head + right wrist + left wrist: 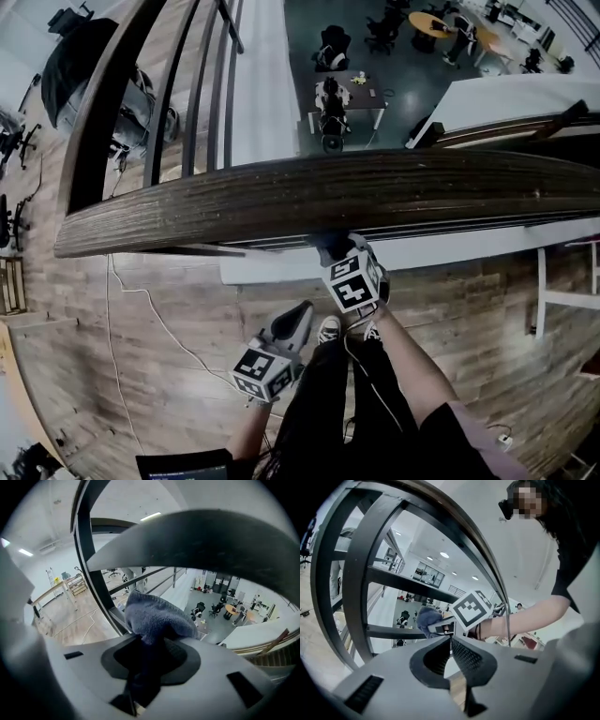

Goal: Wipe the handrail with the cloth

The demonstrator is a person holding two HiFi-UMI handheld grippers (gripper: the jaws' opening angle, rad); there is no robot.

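Your right gripper [330, 247] sits at the centre of the head view, its tip tucked under the near edge of the wooden handrail [328, 199], which runs across the frame from left to right. Its jaws are clamped on a blue-grey terry cloth [157, 617]. The cloth bunches up above the jaws in a soft mound, and a darker fold of it hangs down between them. In the right gripper view the handrail arcs across the top of the frame as a broad dark band. The cloth sits below it, with a strip of background showing between the two (so no contact can be read there).

Your left gripper [300, 315] hangs lower and to the left in the head view, apart from the handrail and over the plank floor [187, 309]. Its jaws are pressed together with nothing between them; in its own view the two ribbed pads [464, 656] meet at the tips. That view looks up at your right gripper, with the cloth at the frame's centre, next to the dark metal bars [361, 573] of the railing.

Your sneakers [329, 328] stand on the floor just below the right gripper in the frame. A thin cable [150, 302] trails across the planks at the left. Beyond the handrail, in the upper part of the head view, a lower level holds a desk [361, 94] and office chairs [330, 47].
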